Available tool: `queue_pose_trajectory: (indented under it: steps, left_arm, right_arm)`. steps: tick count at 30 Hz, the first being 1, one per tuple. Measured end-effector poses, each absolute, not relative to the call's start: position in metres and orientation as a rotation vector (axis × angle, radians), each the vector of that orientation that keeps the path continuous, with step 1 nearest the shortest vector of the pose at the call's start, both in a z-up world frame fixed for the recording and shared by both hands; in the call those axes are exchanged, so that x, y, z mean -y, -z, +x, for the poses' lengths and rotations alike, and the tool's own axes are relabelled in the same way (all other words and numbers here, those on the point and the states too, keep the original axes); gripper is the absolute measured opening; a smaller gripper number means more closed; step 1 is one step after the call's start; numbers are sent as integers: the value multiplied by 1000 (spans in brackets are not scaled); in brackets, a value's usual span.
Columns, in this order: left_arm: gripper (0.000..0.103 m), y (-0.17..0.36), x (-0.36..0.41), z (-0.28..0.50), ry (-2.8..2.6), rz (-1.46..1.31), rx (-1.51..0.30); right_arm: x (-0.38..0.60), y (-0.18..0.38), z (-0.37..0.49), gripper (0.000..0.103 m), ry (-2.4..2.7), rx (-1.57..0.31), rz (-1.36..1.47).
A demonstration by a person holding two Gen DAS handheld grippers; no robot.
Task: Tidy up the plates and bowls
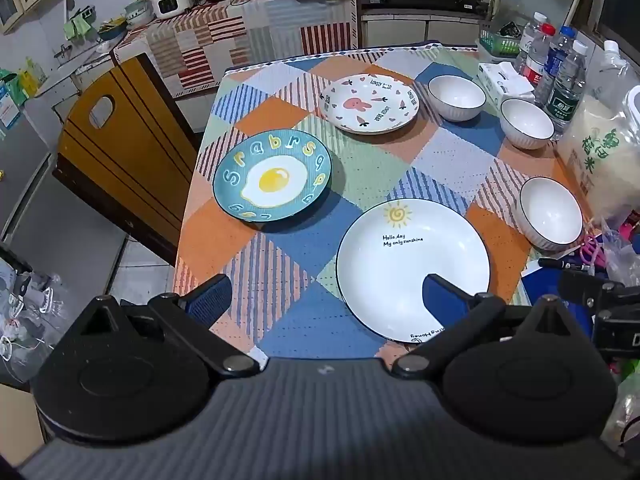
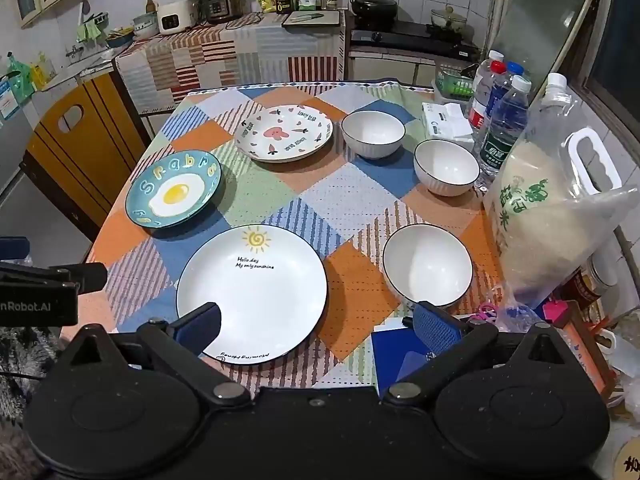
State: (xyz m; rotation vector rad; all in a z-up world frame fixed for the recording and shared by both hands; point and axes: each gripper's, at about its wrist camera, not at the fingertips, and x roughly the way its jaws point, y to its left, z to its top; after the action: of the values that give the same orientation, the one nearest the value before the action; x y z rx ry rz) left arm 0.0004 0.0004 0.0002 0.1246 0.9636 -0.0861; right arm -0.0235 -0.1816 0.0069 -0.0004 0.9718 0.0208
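Observation:
Three plates lie apart on the patchwork tablecloth [image 1: 360, 168]: a white sun plate [image 1: 412, 264] [image 2: 256, 288] nearest me, a teal fried-egg plate [image 1: 272, 176] [image 2: 174, 188] to the left, and a white rabbit plate [image 1: 368, 104] [image 2: 284, 132] at the back. Three white bowls stand along the right side: near [image 1: 550, 212] [image 2: 428, 264], middle [image 1: 526, 122] [image 2: 446, 166], far [image 1: 456, 96] [image 2: 372, 132]. My left gripper [image 1: 326, 300] hovers open above the near table edge, empty. My right gripper [image 2: 318, 324] hovers open over the sun plate's near rim, empty.
Several water bottles [image 2: 500, 112], a tissue pack [image 2: 446, 120] and a big bag of rice [image 2: 560, 216] crowd the table's right edge. A wooden chair [image 1: 124, 152] stands left of the table. A blue booklet [image 2: 396, 352] and scissors [image 2: 486, 312] lie at the near right corner.

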Motion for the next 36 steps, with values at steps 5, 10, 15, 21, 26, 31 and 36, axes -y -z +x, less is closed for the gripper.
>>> queue_pose_trajectory:
  steps: [5,10,15,21,26,31,36]
  left_arm:
    - [103,1,-3,1,103,128,-969]
    - [103,8,-2,0,108,135,-973]
    - [103,6,3,-1,104,141,-973]
    - [103,5,4,-1,107,140,-970]
    - [103,1,4,-6,101,151,-958]
    - [103,-1,3,-9,84,165,-942]
    - [103,-1,1,-9,80,165,-946]
  right_arm:
    - [188,-10,-23,103,-21,-968,15]
    - [181,-1,-34,103,-12,-964,-18]
    - [180,-3,-25,103,-9,-974,-31]
    - [178,-6,-26,103,-8,-965,-37]
    - [178,-6,-29,103,-2,-950,-55]
    - [178,-8,-30,103,-4,-938,-62]
    - [177,-8,-32,103,-3,-927,-70]
